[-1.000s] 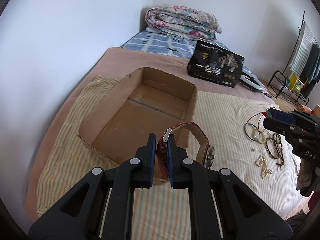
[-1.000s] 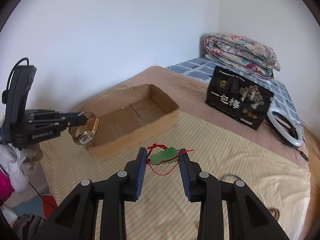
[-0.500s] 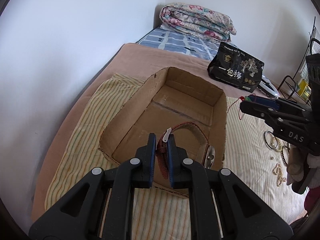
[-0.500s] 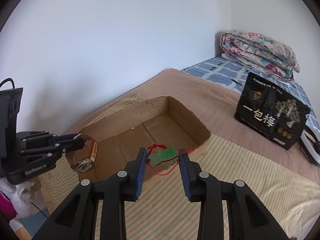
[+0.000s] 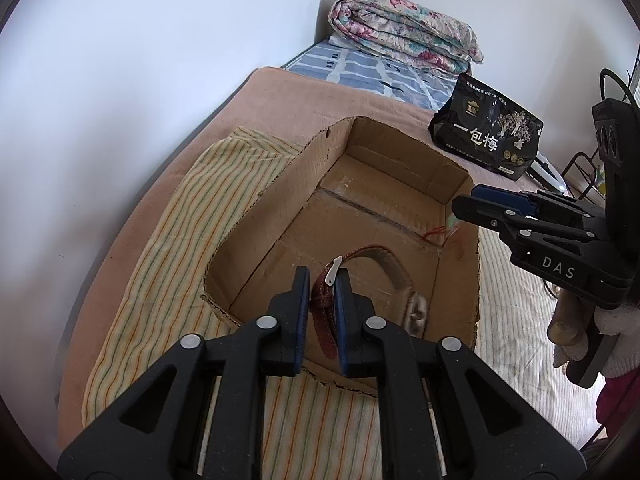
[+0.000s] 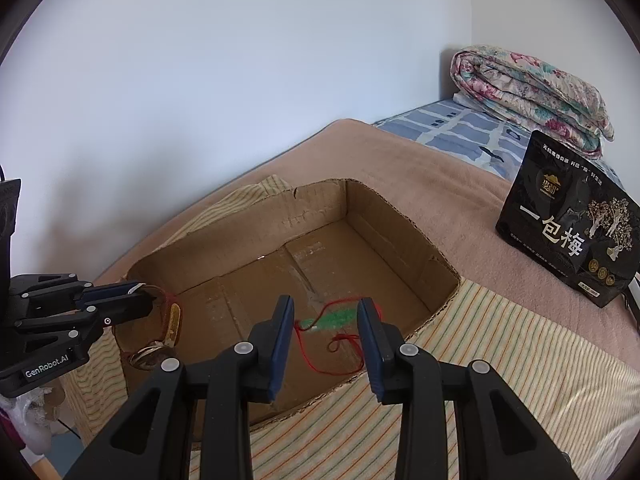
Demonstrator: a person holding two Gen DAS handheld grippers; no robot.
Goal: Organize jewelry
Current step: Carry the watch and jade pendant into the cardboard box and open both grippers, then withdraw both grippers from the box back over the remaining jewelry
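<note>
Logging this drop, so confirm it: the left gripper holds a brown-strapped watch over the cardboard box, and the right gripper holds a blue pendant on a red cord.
Wrong on one count: the pendant is green, not blue, as the right wrist view shows. The rest stands: the left gripper holds the brown-strapped watch over the cardboard box, and the right gripper holds the pendant on its red cord.

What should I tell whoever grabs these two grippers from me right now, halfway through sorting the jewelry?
Left gripper: jaws have just been opening a little; the brown-strap watch hangs between them over the cardboard box.
Right gripper: the green pendant on a red cord is between its jaws, also over the box.
Done: both pieces carried to the box, whose floor looks bare.
Left: release both inside. No other jewelry shows in these views.
</note>
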